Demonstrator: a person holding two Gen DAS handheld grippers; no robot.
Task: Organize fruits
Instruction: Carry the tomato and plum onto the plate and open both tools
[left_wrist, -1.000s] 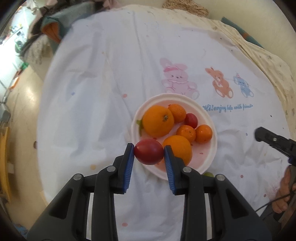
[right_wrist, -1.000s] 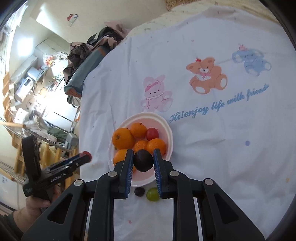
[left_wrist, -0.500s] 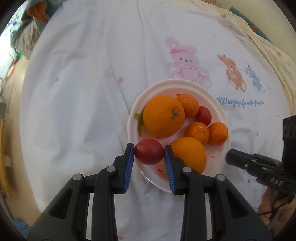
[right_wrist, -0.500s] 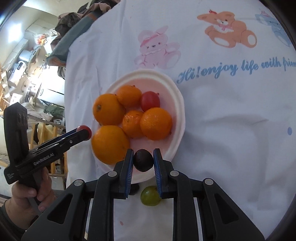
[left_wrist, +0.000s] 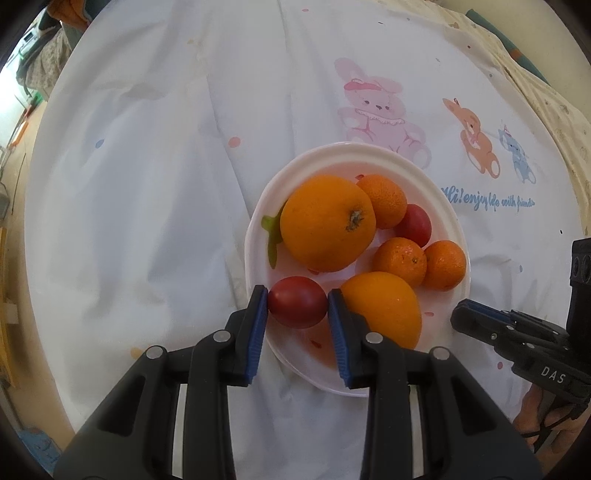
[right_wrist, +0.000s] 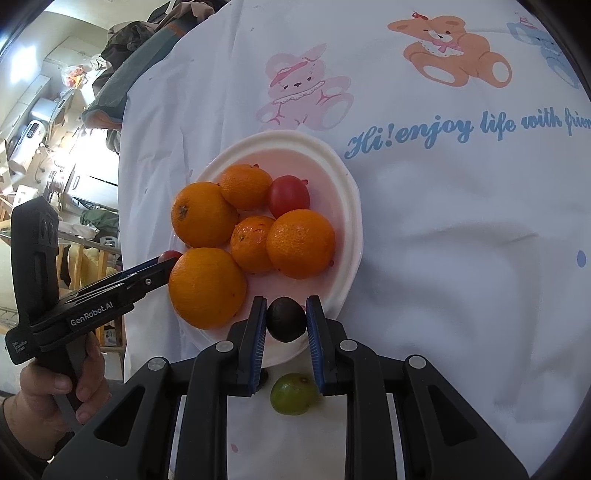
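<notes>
From my left tool's camera, I see my left tool (left_wrist: 297, 303) squeezing a red fruit (left_wrist: 297, 302) between its two blue pads. The red fruit hangs just over the near edge of the white plate (left_wrist: 373, 155). On the plate sit a big orange (left_wrist: 327, 222), a second big orange (left_wrist: 384, 308) right beside my tool, three small oranges, and another red fruit (left_wrist: 415, 225). A green stem piece (left_wrist: 272, 236) pokes out from behind the big orange. The plate sits on a white cloth (left_wrist: 147, 184) with a pink bunny (left_wrist: 376, 110) and little bears on it. My right tool (left_wrist: 461, 315) shows at the right side.

From my right tool's camera, I see my right tool (right_wrist: 286, 320) pinching a dark round fruit (right_wrist: 286, 319) tight between its pads. The dark fruit hangs over the near edge of the plate (right_wrist: 347, 206). A green fruit (right_wrist: 293, 393) lies on the cloth (right_wrist: 461, 277), just outside the plate and close to me. My left tool (right_wrist: 166, 260) comes in from the left with the red fruit (right_wrist: 169, 255) at its tip, next to a big orange (right_wrist: 207, 288). My hand (right_wrist: 55, 398) grips its handle.
</notes>
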